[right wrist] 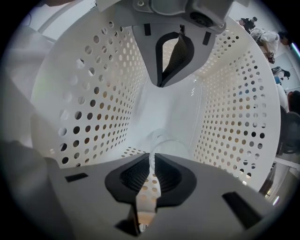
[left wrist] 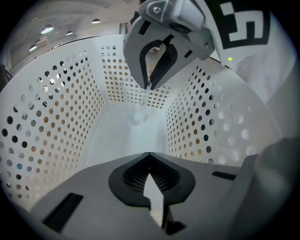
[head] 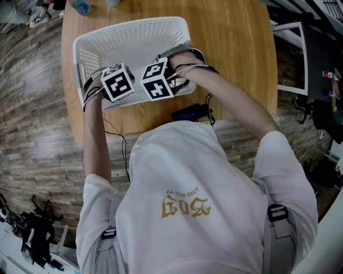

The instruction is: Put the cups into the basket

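Observation:
A white perforated basket (head: 128, 32) stands on the round wooden table (head: 236, 48). Both grippers reach down into it over its near wall. My right gripper (right wrist: 151, 171) is shut on the rim of a clear cup (right wrist: 171, 145), which hangs upright just above the basket floor. The left gripper view shows that same cup (left wrist: 135, 105) pinched by the right gripper (left wrist: 150, 86) near the far corner. My left gripper (left wrist: 151, 176) is shut with nothing between its jaws, and it hovers inside the basket facing the right gripper. In the head view only the marker cubes show: left gripper (head: 117, 81), right gripper (head: 158, 80).
The basket walls (left wrist: 56, 117) close in on both grippers. A black device (head: 188, 113) with a cable lies on the table at its near edge. A blue bottle (head: 80, 6) stands at the far edge. Black frames and gear (head: 316, 59) stand on the floor to the right.

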`<state>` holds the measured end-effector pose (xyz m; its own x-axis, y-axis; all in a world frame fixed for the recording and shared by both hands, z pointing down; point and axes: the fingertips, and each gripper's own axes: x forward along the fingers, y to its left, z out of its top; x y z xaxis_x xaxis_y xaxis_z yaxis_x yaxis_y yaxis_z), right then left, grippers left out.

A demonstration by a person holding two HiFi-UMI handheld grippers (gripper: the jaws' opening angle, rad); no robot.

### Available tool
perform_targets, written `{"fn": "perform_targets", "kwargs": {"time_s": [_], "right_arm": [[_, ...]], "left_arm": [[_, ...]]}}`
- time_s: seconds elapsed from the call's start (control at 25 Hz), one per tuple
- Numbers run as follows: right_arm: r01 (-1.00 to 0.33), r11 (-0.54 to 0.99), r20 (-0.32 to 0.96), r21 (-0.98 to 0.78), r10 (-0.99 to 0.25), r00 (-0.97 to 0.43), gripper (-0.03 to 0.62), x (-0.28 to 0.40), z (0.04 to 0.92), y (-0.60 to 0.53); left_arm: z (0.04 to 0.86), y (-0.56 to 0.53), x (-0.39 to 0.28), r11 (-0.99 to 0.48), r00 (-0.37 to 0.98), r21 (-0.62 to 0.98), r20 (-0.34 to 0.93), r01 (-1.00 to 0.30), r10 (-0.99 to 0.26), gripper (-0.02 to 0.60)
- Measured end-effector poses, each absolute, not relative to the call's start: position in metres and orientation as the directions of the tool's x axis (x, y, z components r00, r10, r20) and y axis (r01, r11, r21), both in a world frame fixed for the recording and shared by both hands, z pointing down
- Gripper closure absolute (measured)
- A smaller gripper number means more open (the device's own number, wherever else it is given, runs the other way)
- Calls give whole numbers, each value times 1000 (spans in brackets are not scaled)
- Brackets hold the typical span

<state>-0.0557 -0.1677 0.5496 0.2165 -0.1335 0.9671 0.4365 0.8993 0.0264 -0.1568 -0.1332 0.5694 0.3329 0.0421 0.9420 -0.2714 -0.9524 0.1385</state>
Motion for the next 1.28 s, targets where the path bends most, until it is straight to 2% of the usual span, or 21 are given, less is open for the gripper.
{"fn": "perform_targets", "kwargs": {"time_s": [0.72,0.96,1.28], "right_arm": [[394,917,986,65,-120,117,562,-63,529,-170],[375,917,979,134,-181,95,572,-67,516,-183],[361,923,981,129,-173,92,576,-62,517,-183]], "left_arm": [[560,-140,-156,-952,304,98,953,-291,5,589],[559,-141,-154,-951,293,93,956,-295,2,589],[555,-145,-150,-949,309,82,951,-304,-17,589]]}}
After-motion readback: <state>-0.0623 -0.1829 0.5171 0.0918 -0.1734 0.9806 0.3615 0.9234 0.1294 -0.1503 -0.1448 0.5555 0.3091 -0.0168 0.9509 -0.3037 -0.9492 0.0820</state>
